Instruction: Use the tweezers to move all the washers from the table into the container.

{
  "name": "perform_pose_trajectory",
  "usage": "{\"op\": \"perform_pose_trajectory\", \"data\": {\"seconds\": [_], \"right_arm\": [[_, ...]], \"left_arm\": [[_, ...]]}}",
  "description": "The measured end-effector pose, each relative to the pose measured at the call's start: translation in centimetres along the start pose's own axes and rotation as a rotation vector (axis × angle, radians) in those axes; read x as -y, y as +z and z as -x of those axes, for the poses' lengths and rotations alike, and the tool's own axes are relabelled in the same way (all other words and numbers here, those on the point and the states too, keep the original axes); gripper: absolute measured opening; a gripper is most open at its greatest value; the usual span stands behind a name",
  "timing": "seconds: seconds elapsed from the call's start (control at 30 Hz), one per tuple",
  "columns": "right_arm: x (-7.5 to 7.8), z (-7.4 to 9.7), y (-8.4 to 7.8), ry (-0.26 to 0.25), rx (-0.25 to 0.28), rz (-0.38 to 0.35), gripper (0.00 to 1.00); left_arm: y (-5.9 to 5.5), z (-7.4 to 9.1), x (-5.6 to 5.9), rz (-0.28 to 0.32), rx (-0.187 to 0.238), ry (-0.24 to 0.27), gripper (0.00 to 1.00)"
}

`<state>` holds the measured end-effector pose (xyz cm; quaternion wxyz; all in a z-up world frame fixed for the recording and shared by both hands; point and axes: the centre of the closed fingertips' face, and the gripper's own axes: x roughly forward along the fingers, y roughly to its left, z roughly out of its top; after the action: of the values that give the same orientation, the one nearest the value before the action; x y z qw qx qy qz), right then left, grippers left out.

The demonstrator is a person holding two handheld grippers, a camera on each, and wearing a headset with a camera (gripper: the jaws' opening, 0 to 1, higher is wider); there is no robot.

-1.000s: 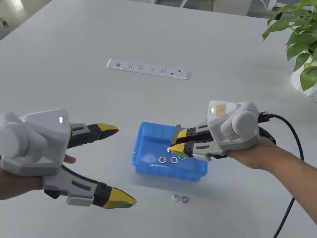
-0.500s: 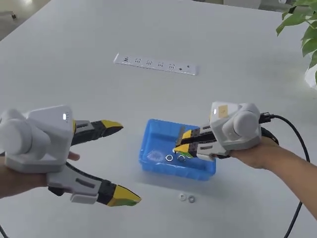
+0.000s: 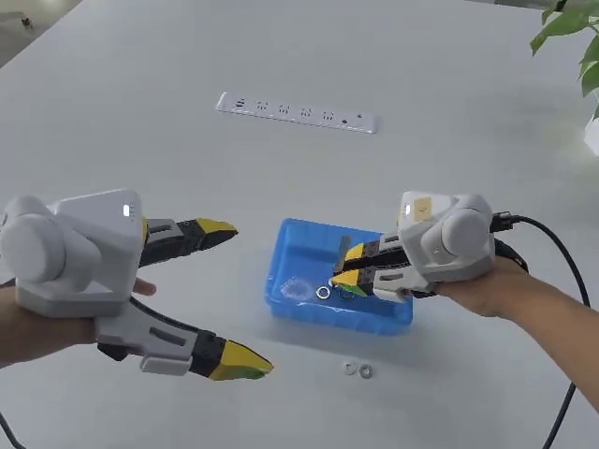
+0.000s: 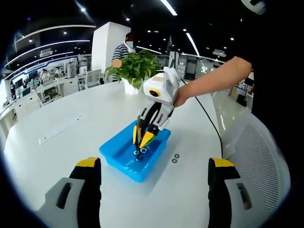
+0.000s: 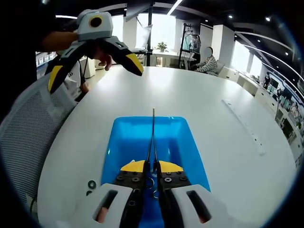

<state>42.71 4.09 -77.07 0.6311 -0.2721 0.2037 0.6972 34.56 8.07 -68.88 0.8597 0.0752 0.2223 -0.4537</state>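
The wide pale counter [image 3: 140, 140] carried a white power strip [image 3: 295, 112] at its far side, and leaves of a green plant [image 3: 571, 37] showed at the far right corner. Near the front stood the blue container [image 3: 328, 316], a shallow open rectangular tray.

The left gripper [image 3: 248, 297] hovered to the left of the container with its jaws spread wide and nothing between them. The right gripper [image 3: 344, 271] was above the right part of the container, pointing to the left and tilted downward. Its jaws were pressed together on the tweezers [image 5: 152, 137].

The long axis of the tweezers was in line with the jaws. In the right gripper view they ran straight forward over the blue floor, along the length of the container. In the left gripper view the tip pointed down into the container, close to the washers there; I could not tell if it touched one.

A few washers [image 3: 323, 293] lay inside the container near its front wall. Two more washers [image 3: 358, 370] lay side by side on the counter, just in front of the container.
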Motion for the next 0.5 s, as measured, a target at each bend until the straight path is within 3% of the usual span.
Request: {"op": "perform_pose_trajectory", "data": {"seconds": [0.5], "right_arm": [[-0.05, -0.01, 0.14, 0.002, -0.011, 0.024, 0.10]], "left_arm": [[0.92, -0.24, -0.62, -0.016, 0.000, 0.000, 0.91]]}}
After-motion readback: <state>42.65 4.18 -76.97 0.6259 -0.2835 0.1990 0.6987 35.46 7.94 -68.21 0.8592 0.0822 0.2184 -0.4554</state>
